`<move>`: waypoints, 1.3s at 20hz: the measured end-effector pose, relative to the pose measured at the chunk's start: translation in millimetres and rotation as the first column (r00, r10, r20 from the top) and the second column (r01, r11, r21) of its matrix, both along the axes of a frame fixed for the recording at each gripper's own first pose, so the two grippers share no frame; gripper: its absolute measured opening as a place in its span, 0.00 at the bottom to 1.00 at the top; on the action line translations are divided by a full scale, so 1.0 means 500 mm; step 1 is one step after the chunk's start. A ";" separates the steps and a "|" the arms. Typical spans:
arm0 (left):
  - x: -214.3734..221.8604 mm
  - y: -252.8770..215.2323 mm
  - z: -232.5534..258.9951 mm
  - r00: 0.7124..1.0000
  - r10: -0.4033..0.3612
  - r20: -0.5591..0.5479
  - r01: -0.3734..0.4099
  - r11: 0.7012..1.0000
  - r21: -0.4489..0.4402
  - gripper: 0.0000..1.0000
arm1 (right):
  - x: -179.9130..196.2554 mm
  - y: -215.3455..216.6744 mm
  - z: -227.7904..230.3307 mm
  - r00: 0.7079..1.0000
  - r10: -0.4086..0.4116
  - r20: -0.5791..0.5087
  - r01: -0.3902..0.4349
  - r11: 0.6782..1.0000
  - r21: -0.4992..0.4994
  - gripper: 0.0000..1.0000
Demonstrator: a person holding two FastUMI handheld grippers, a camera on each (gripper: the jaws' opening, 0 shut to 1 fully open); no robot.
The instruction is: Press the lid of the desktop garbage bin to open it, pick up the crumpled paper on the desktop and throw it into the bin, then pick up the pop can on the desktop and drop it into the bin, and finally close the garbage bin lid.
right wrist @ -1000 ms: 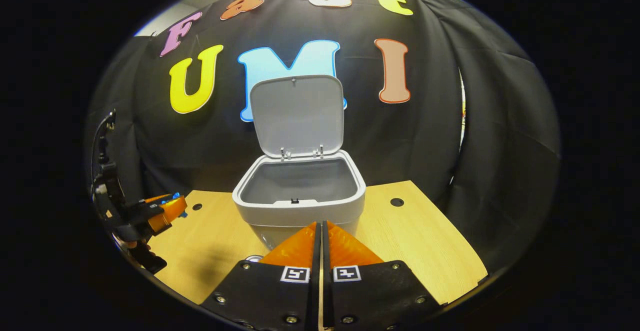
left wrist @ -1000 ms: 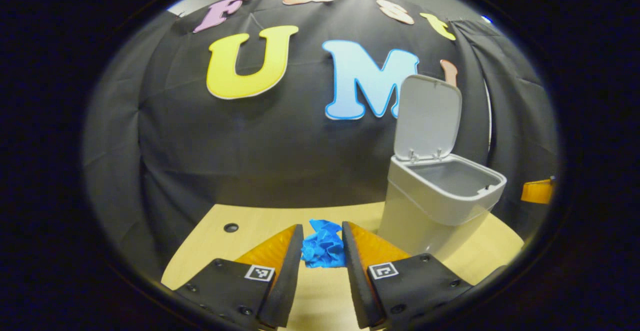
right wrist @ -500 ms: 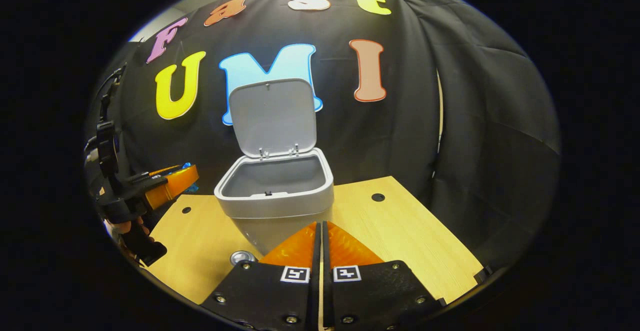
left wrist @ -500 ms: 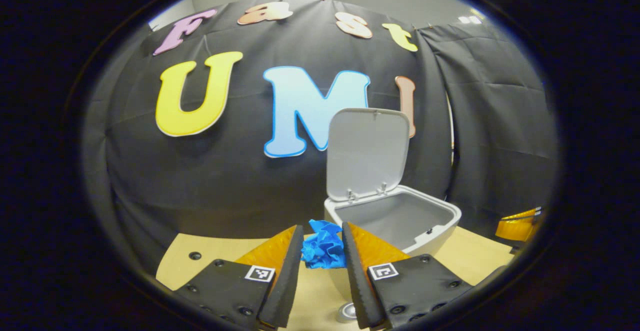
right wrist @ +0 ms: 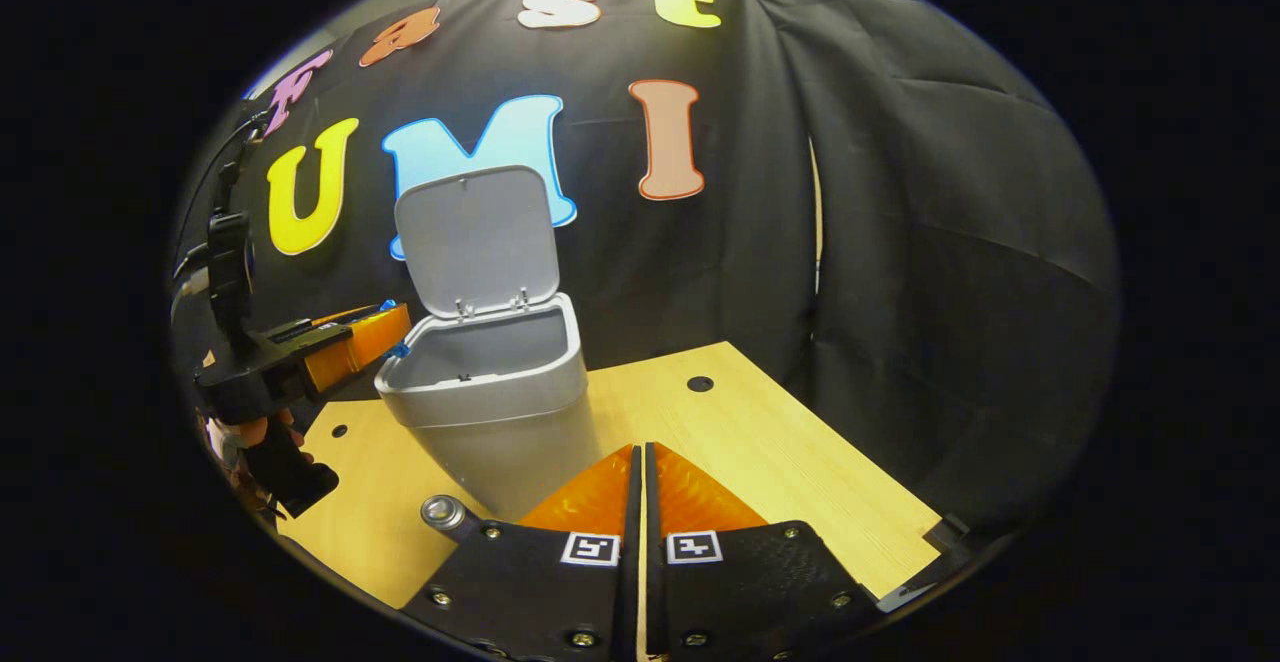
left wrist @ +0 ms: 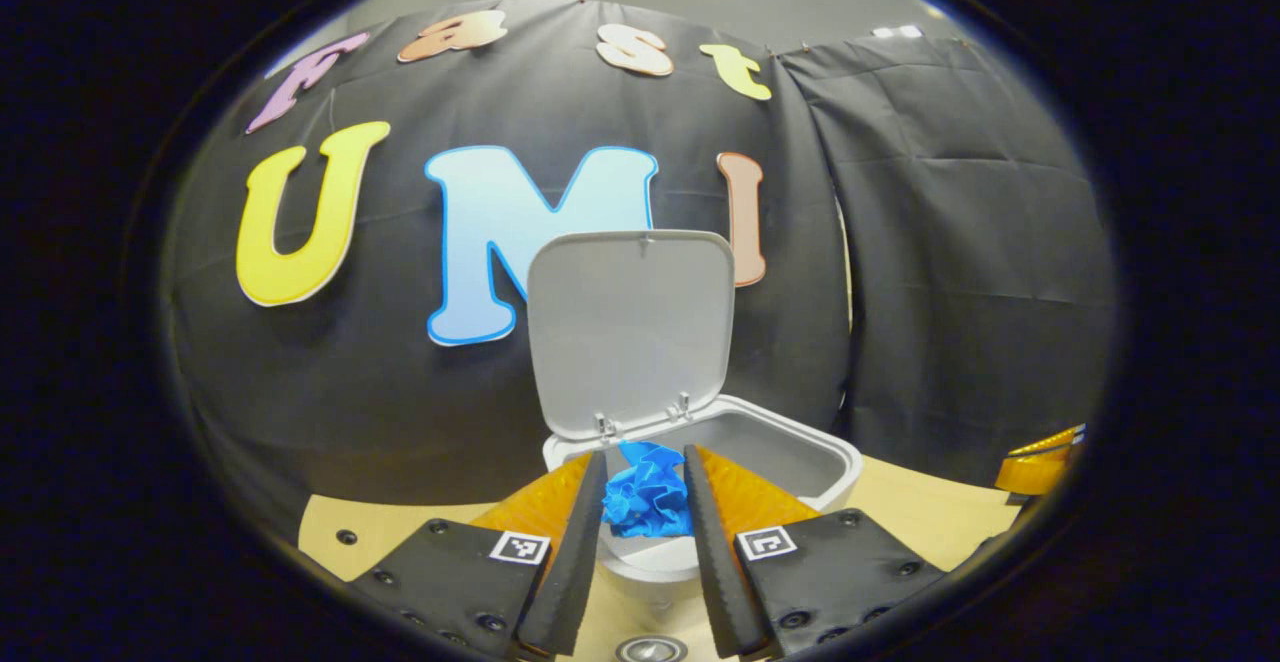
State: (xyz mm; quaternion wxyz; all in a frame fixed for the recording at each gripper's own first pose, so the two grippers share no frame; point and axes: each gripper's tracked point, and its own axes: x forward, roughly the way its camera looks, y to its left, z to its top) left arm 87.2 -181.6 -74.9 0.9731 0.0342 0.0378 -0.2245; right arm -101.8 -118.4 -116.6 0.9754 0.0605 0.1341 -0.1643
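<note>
My left gripper (left wrist: 644, 462) is shut on the blue crumpled paper (left wrist: 648, 498), held in the air just over the near rim of the grey bin (left wrist: 812, 458). The bin's lid (left wrist: 630, 330) stands upright and the bin is open. In the right gripper view the left gripper (right wrist: 388, 334) sits at the bin's (right wrist: 497, 397) left rim with a bit of blue paper (right wrist: 399, 349) showing at its tips. The pop can (right wrist: 441, 512) stands on the table in front of the bin; its top (left wrist: 650, 650) shows below my left fingers. My right gripper (right wrist: 640, 450) is shut and holds nothing, low over the table.
The wooden table (right wrist: 770, 452) has small round holes (right wrist: 700, 383) and open surface to the right of the bin. A hand (right wrist: 240, 434) holds the left gripper. The right gripper (left wrist: 1040, 454) shows at the far right edge of the left gripper view.
My left gripper has lifted the paper off the table and carried it right, to the bin's rim. My right gripper has drifted right and stayed shut.
</note>
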 end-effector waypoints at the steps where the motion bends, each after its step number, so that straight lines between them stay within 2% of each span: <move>1: 0.006 -0.003 0.000 1.000 0.005 0.006 -0.005 1.000 0.006 0.55 | -0.006 -0.003 -0.003 1.000 -0.009 -0.002 0.009 1.000 0.004 0.03; 3: 0.015 -0.005 0.004 1.000 0.008 0.016 -0.008 1.000 0.012 0.55 | -0.013 -0.009 -0.007 1.000 -0.023 -0.005 0.023 1.000 0.010 0.03; 8: 0.018 -0.013 0.003 1.000 -0.003 0.018 0.003 1.000 0.010 0.92 | -0.012 -0.012 -0.010 0.999 -0.032 -0.007 0.032 0.999 0.013 0.03; 10: 0.018 -0.008 0.000 1.000 0.002 0.017 -0.002 1.000 0.010 0.99 | -0.007 -0.006 -0.013 1.000 -0.026 -0.008 0.026 1.000 0.014 0.03; 12: 0.019 0.011 0.003 1.000 0.023 0.019 -0.023 1.000 0.006 0.99 | 0.000 0.002 -0.016 1.000 -0.015 -0.012 0.015 1.000 0.016 0.03; 13: 0.020 0.026 0.002 0.999 0.036 0.019 -0.037 0.999 0.004 0.95 | 0.005 0.008 -0.016 1.000 -0.009 -0.013 0.009 1.000 0.017 0.03; 16: 0.017 0.093 0.000 0.995 0.099 0.013 -0.099 0.995 0.000 0.95 | 0.023 0.032 -0.022 0.999 0.030 -0.018 -0.029 0.999 0.022 0.03; 17: 0.015 0.121 0.000 0.992 0.124 0.013 -0.124 0.992 -0.001 0.99 | 0.030 0.043 -0.026 0.999 0.047 -0.022 -0.047 0.999 0.024 0.03; 18: 0.013 0.148 0.000 0.989 0.149 0.012 -0.149 0.989 -0.001 0.95 | 0.038 0.056 -0.030 0.997 0.066 -0.026 -0.066 0.998 0.025 0.03; 19: 0.010 0.184 0.000 0.983 0.182 0.012 -0.182 0.983 0.001 0.99 | 0.045 0.069 -0.032 0.996 0.086 -0.030 -0.086 0.996 0.027 0.03; 22: 0.000 0.278 -0.007 0.963 0.268 0.005 -0.268 0.963 0.005 0.99 | 0.068 0.109 -0.042 0.988 0.146 -0.043 -0.144 0.989 0.034 0.03; 23: -0.008 0.308 -0.011 0.954 0.299 0.001 -0.299 0.954 0.004 0.95 | 0.075 0.121 -0.047 0.985 0.163 -0.050 -0.161 0.986 0.038 0.03; 25: -0.021 0.358 -0.016 0.938 0.347 -0.007 -0.347 0.938 0.002 0.95 | 0.088 0.145 -0.055 0.979 0.194 -0.061 -0.192 0.980 0.044 0.03; 26: -0.028 0.383 -0.017 0.929 0.369 -0.012 -0.369 0.930 -0.002 0.90 | 0.095 0.157 -0.059 0.976 0.209 -0.066 -0.206 0.977 0.046 0.03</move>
